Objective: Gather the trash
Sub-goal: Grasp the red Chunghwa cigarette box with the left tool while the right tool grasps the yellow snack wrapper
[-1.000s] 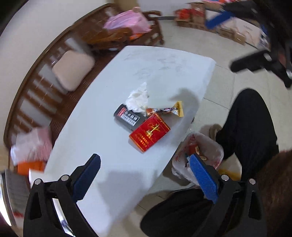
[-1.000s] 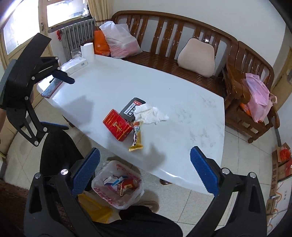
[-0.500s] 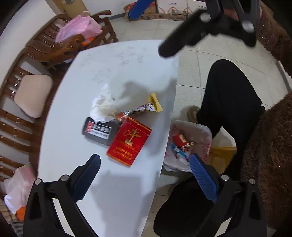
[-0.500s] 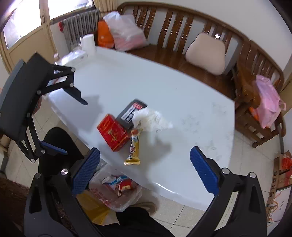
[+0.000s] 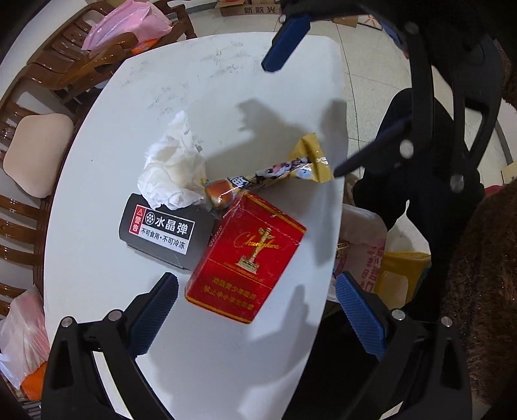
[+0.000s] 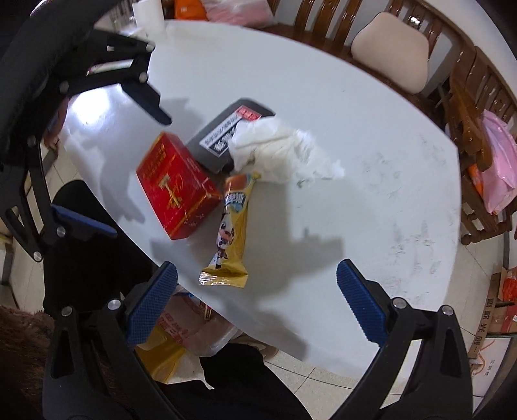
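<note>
A: Trash is seen clustered near the table (image 5: 200, 362) edge. From the left in the left wrist view: a black box (image 5: 164, 234) with a white label, a crumpled tissue (image 5: 174, 168) draped over its upper corner, then a red cigarette pack (image 5: 247, 258) tilted against the box's right end.

B: Wrapper placement?

A: A yellow snack wrapper (image 5: 278, 173) is laid diagonally above the red pack, its orange end touching the pack's top edge and the tissue. Its yellow end is pointed toward the table's right edge.

B: Left gripper (image 5: 255, 307) status?

A: Spread wide, nothing held. The red pack is framed between its blue pads, which are not touching it.

B: Right gripper (image 6: 257, 299)?

A: Also spread wide, empty. In the right wrist view the wrapper's near end is seen between the pads, not gripped. In the left wrist view the right gripper is seen at upper right, above the table's far end.

B: Bag?

A: A plastic trash bag (image 5: 365, 248) is seen just off the table's right edge, below table level, next to the person's dark-trousered leg (image 5: 429, 200). A yellow bag (image 5: 400, 274) is beside it. Contents cannot be told.

B: Background?

A: A wooden bench (image 6: 416, 19) with a beige cushion (image 6: 391, 51) is visible behind the table, and a pink bag (image 6: 497, 161) on a chair at right.
</note>
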Tool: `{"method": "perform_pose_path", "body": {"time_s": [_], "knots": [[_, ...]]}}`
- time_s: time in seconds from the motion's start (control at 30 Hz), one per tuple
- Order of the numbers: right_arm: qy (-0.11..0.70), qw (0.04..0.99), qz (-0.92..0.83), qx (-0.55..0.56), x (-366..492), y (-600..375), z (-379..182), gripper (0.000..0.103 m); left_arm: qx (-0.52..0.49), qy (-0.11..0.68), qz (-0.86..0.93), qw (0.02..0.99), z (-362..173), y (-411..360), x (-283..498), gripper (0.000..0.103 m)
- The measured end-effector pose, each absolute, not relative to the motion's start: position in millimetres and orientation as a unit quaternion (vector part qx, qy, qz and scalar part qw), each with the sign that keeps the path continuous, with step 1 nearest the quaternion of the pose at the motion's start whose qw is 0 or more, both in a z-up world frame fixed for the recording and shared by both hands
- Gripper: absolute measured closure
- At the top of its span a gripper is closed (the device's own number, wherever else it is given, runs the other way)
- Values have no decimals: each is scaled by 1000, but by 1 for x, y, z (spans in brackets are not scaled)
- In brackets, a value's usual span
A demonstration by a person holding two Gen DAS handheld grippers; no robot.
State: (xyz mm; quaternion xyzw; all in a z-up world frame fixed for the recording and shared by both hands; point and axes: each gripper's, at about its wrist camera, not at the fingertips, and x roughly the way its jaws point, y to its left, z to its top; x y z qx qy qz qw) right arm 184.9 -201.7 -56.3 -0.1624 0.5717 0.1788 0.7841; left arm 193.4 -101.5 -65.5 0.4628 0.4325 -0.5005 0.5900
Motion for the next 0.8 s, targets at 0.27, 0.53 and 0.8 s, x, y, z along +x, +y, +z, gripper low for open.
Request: {"method": "perform_pose_path", "body": {"time_s": [0.27,0.53,0.8], "knots": [[580,774,186,-175,188,-189,-77,6,477,440,-494,578,-85,-108,200,8],[578,776,179,-178,194,-186,-84,18,468,447,-499,576,-96,-111,205,8],[585,777,185,-144,193,-190,-101,43,432,450,-498,602,-98,-108,213,8]]}}
